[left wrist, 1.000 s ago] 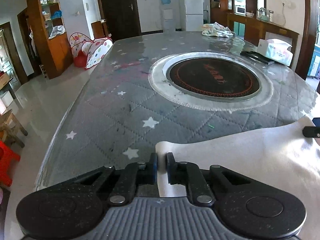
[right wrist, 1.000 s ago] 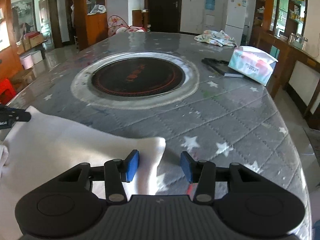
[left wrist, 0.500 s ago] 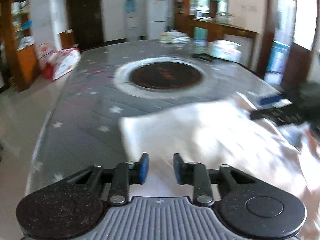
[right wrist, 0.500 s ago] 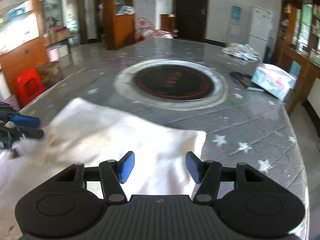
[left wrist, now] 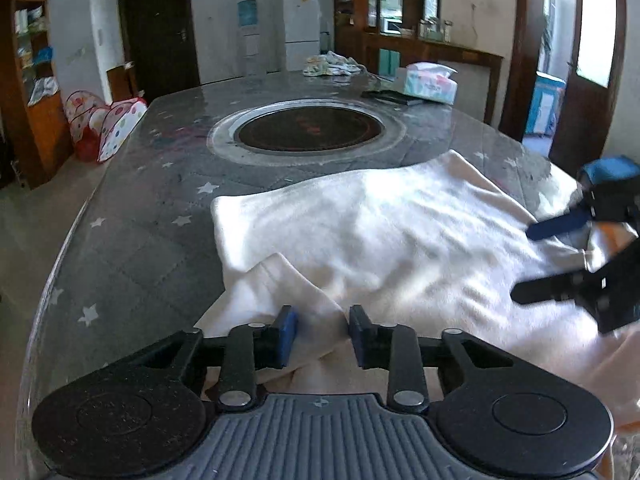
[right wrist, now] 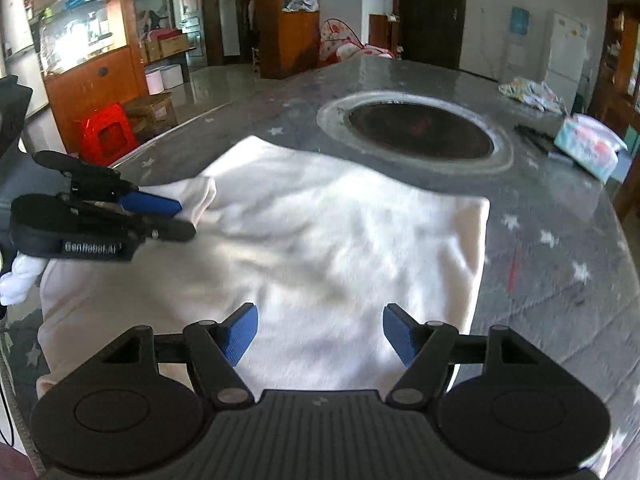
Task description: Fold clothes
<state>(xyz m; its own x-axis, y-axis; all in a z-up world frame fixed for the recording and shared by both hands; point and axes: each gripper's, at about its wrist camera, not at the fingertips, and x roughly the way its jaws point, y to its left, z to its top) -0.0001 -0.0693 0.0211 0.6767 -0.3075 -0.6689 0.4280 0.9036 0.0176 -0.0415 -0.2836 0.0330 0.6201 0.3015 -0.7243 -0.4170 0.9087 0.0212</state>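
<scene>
A white garment (left wrist: 380, 232) lies spread on the near end of the grey starred table (left wrist: 152, 200). It also shows in the right wrist view (right wrist: 320, 240). My left gripper (left wrist: 320, 336) is open, its jaws on either side of a raised fold of the garment's near left part. In the right wrist view it (right wrist: 176, 220) sits at the garment's left edge. My right gripper (right wrist: 318, 332) is open wide and empty above the garment's near edge. In the left wrist view it (left wrist: 536, 260) hovers over the garment's right side.
A round black hotplate (left wrist: 308, 130) is set in the table's middle. A tissue pack (left wrist: 430, 82), a dark flat object (left wrist: 390, 97) and a bundled cloth (left wrist: 332, 65) lie at the far end. A red stool (right wrist: 106, 134) stands left of the table.
Both grippers have pulled back from the garment's far corners toward its near side. The left gripper, shut on the cloth a second ago, is now open around a fold. The right opened wider.
</scene>
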